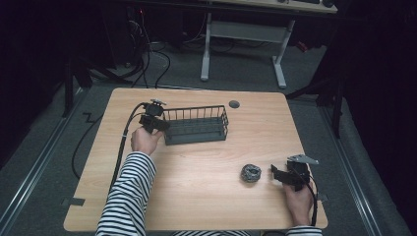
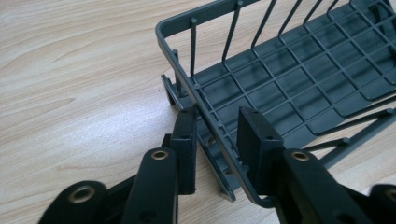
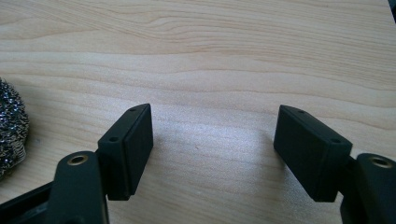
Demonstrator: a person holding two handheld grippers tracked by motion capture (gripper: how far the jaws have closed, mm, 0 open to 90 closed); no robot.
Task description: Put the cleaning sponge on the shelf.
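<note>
A dark grey wire basket (image 1: 196, 138) stands on the wooden table (image 1: 206, 206), left of centre and towards the far side. My left gripper (image 1: 163, 126) is at its left end. In the left gripper view the jaws (image 2: 217, 135) straddle the basket's end wall (image 2: 205, 107), one pad outside and one inside, shut on it. Nothing lies on the basket's floor (image 2: 280, 88). A steel wool scourer (image 1: 250, 173) lies at the near right. My right gripper (image 1: 276, 173) rests just right of it, pointing left. Its jaws (image 3: 212, 144) stand open over bare wood, with the scourer (image 3: 10, 126) off to their left.
A round cable hole (image 1: 234, 104) sits in the tabletop behind the basket's right end. A person's striped sleeve (image 1: 130, 191) crosses the near left of the table. A white desk frame (image 1: 206, 44) and loose cables stand on the floor beyond the far edge.
</note>
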